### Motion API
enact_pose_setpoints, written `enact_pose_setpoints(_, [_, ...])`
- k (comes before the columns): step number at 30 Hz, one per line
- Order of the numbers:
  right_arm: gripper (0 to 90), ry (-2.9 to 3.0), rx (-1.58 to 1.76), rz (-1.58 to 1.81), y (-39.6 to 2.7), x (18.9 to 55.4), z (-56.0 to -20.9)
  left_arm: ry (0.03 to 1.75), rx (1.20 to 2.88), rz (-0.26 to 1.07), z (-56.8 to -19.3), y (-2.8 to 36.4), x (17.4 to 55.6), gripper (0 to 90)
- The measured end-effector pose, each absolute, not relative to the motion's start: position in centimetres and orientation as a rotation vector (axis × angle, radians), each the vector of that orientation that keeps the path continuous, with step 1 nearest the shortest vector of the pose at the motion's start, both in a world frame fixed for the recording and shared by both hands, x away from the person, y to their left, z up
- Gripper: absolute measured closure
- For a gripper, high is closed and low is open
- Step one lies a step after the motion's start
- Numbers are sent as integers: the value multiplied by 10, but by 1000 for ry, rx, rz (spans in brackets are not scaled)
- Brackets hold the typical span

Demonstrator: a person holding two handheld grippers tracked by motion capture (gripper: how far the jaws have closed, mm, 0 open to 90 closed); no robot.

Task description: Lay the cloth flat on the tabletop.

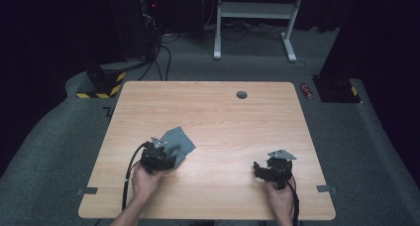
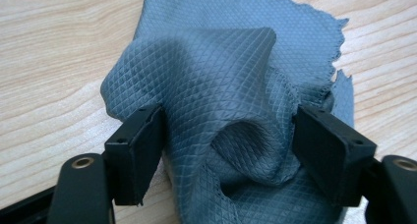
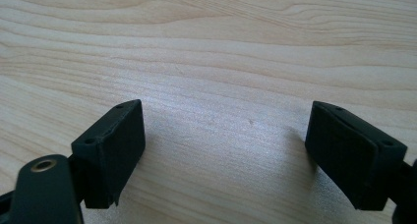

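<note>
A grey quilted cloth (image 1: 180, 141) (image 2: 211, 71) lies crumpled on the wooden table (image 1: 223, 117), left of the middle. My left gripper (image 1: 169, 157) (image 2: 226, 123) is down on its near edge. The jaws stand wide apart, one on each side of a raised fold, and they do not squeeze it. Over bare wood (image 3: 196, 47) near the front right, my right gripper (image 1: 261, 169) (image 3: 226, 123) is open, with nothing between its jaws. A hand holds each gripper from the table's front edge.
A small round grey grommet (image 1: 241, 94) sits in the table top near the far edge. Tape tabs (image 1: 87, 190) (image 1: 325, 189) mark the front corners. On the floor beyond are a white desk frame (image 1: 252, 18), a yellow-black striped base (image 1: 101, 84) and a red object (image 1: 307, 90).
</note>
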State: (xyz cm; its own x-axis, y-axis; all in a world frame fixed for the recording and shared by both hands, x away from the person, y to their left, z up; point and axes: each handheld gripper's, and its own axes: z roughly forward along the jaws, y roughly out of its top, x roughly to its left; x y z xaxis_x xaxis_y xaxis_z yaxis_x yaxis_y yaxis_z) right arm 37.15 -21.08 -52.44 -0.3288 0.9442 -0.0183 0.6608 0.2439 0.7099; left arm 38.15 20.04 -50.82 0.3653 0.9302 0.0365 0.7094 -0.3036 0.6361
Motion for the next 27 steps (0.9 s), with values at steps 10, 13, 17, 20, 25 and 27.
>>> enact_pose_setpoints(10, [149, 2077, 1463, 850, -211, 372, -524, 1430, 2105, 541, -509, 204, 384, 421])
enact_pose_setpoints(13, [149, 2077, 1463, 850, -211, 372, -524, 1436, 2102, 547, -508, 206, 384, 496])
enact_pose_setpoints(17, [149, 2077, 1463, 850, -211, 372, -524, 1433, 2117, 548, -507, 206, 385, 588])
enact_pose_setpoints(20, [149, 2077, 1462, 850, -211, 372, -524, 1425, 2134, 547, -506, 204, 386, 650])
enact_pose_setpoints(25, [149, 2077, 1463, 850, -211, 372, -524, 1412, 2143, 535, -505, 202, 387, 740])
enact_pose_setpoints(27, [149, 2077, 1463, 850, -211, 372, -524, 1412, 2131, 524, -504, 202, 387, 761])
